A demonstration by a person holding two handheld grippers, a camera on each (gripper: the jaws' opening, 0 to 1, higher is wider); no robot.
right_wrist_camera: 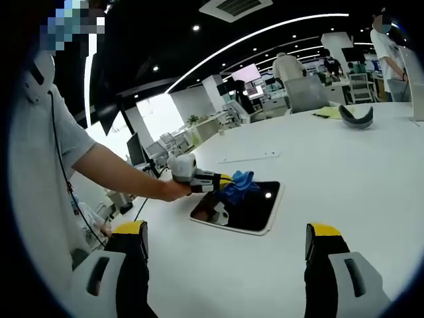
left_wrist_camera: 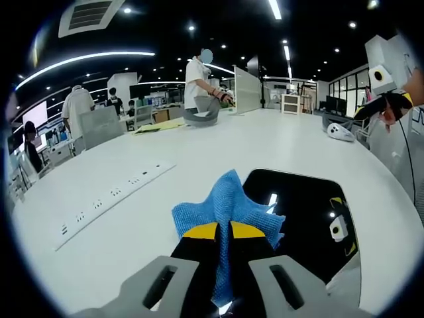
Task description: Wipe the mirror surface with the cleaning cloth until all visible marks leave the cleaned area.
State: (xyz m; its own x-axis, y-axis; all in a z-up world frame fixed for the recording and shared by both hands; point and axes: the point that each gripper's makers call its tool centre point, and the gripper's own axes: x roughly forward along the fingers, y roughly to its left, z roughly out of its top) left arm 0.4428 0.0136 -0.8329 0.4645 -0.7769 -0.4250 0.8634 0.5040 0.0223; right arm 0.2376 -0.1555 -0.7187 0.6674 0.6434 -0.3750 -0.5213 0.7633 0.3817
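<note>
A blue cleaning cloth (left_wrist_camera: 228, 205) is pinched between the yellow-tipped jaws of my left gripper (left_wrist_camera: 223, 230), hanging over the near left corner of the dark rectangular mirror (left_wrist_camera: 305, 212) that lies flat on the white table (left_wrist_camera: 165, 152). In the right gripper view the same mirror (right_wrist_camera: 248, 211) lies ahead on the table, with the left gripper (right_wrist_camera: 225, 181) holding the blue cloth (right_wrist_camera: 240, 184) over its far edge. My right gripper (right_wrist_camera: 225, 238) stands open well short of the mirror, nothing between its jaws. The right gripper (left_wrist_camera: 387, 99) appears at the upper right of the left gripper view.
A long white power strip (left_wrist_camera: 112, 195) lies left of the mirror. A grey headset-like object (left_wrist_camera: 201, 116) and yellow papers (left_wrist_camera: 159, 126) sit at the far table edge, a white device (left_wrist_camera: 341, 131) at the right. Several people stand among desks behind.
</note>
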